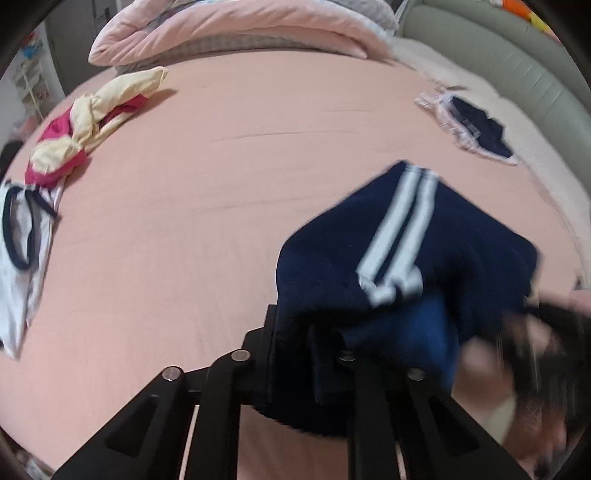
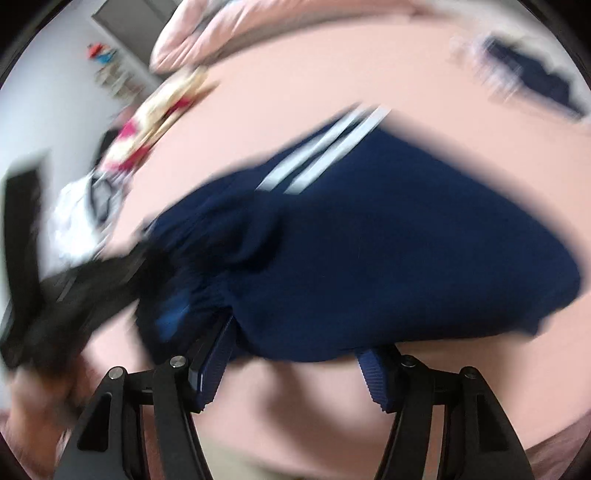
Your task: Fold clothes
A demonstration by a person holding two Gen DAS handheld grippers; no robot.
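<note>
A navy garment with two white stripes (image 1: 406, 236) lies bunched on the pink bed sheet (image 1: 203, 206). My left gripper (image 1: 310, 343) is shut on the garment's near edge, with dark fabric pinched between its black fingers. In the right wrist view the same navy garment (image 2: 388, 240) fills the middle. My right gripper (image 2: 295, 339) stands open, its blue pads (image 2: 212, 369) wide apart at the garment's near hem and not pressing it. The right gripper (image 1: 546, 332) shows as a blur in the left view, and the left gripper (image 2: 92, 288) is a dark blur at the garment's left end.
A yellow and pink garment (image 1: 85, 129) and a white one with navy trim (image 1: 22, 251) lie at the bed's left. A navy and white piece (image 1: 476, 125) sits far right. A folded pink duvet (image 1: 236, 29) and a green headboard (image 1: 498, 55) close the back.
</note>
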